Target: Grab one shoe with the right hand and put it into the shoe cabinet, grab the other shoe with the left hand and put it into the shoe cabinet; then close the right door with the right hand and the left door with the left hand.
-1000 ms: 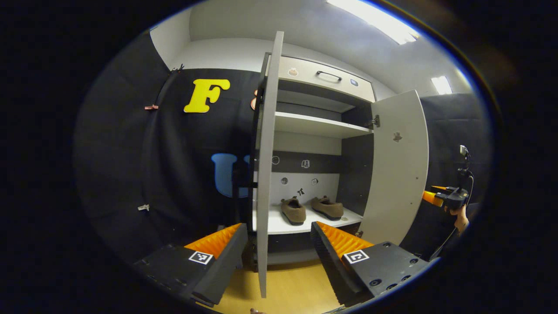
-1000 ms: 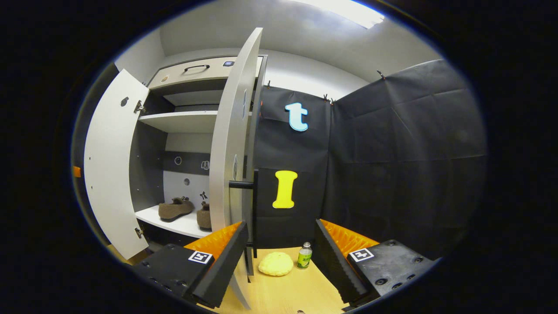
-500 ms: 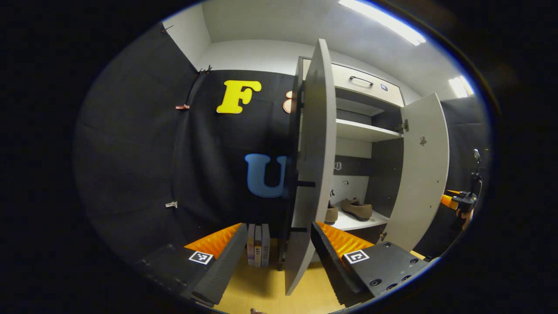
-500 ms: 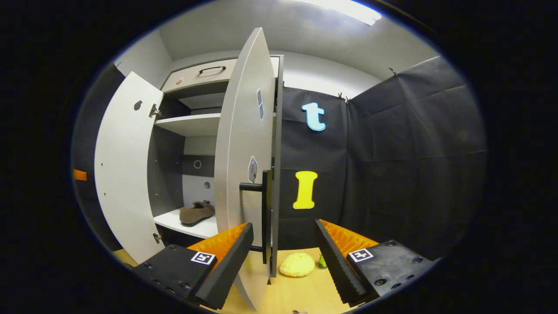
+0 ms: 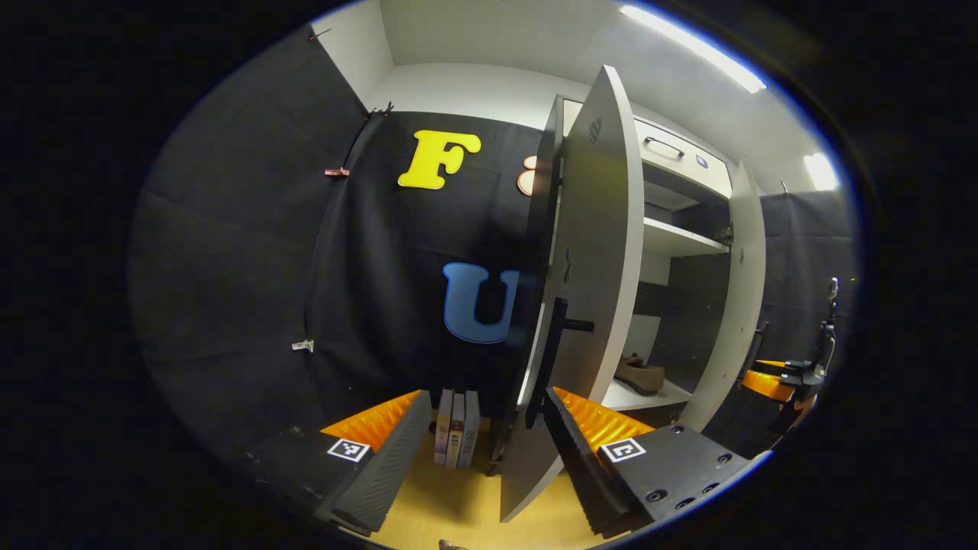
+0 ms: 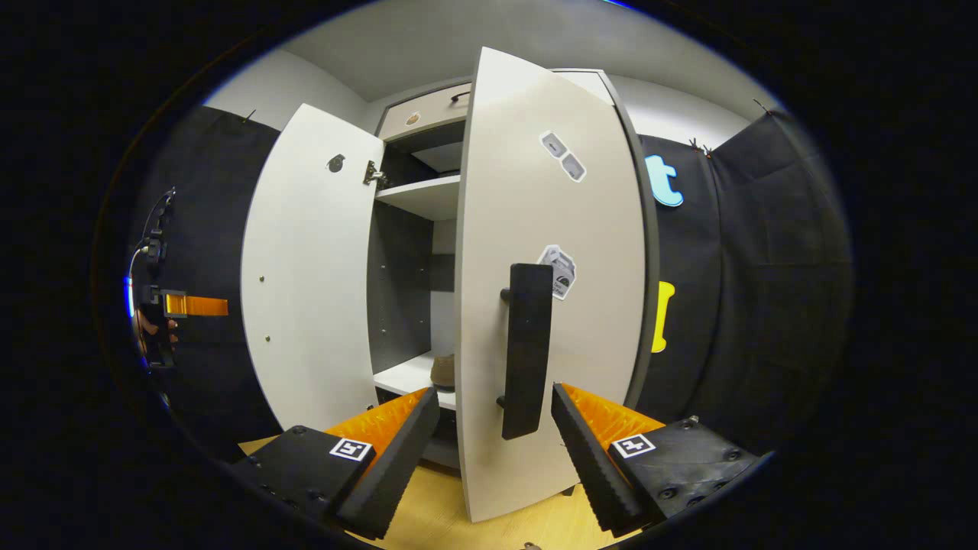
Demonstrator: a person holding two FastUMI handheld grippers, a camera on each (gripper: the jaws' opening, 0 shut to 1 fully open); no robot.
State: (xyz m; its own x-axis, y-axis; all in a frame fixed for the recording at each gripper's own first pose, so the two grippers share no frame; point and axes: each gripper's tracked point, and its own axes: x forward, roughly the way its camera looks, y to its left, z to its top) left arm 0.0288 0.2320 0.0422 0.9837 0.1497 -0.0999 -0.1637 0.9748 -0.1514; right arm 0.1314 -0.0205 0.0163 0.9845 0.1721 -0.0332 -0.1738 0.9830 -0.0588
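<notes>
With both brown shoes on the shoe cabinet's lower shelf, the right gripper has swung to face the right door, jaws wide around its black handle. The left gripper, also wide open, has moved outside the left door; closing comes next.

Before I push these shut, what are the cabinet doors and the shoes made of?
Right door: seemingly laminated board, flat matte pale face; handle matte black, material unclear. Left door looks alike. Shoe: brown, soft, suede-like, likely fabric.
</notes>
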